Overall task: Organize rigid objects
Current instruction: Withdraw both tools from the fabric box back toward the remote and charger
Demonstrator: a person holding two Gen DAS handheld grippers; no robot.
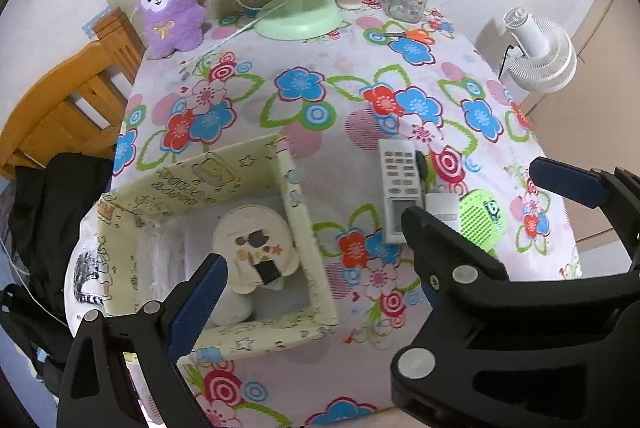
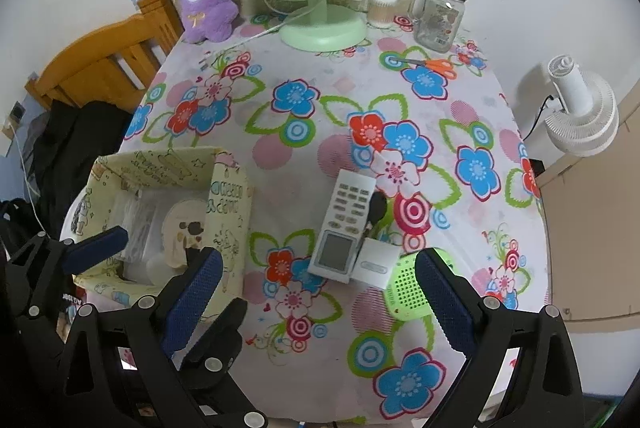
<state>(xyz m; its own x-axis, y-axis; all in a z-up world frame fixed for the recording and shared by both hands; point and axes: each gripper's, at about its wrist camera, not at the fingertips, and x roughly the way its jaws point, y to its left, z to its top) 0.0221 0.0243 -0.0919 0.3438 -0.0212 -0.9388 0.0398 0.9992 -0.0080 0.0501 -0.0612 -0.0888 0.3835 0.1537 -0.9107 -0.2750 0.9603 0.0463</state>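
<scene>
Remote control point(image 2: 346, 232) is lying near the tabletop's point(image 2: 320, 132) front right, touching a white box point(image 2: 374, 264) and beside a green speaker point(image 2: 406, 290). Storage box point(image 2: 228, 224) is sitting at the front-left edge. Left gripper point(image 1: 316, 284) and right gripper point(image 2: 320, 302) are hovering, jaws apart, holding nothing. Bare cloth is lying open mid-tabletop.

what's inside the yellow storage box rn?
In the yellow storage box: a round cream item with a cartoon print, a white rounded object partly under it, and white lining on the left. The rest of the floor is hidden by the walls and left gripper.
</scene>
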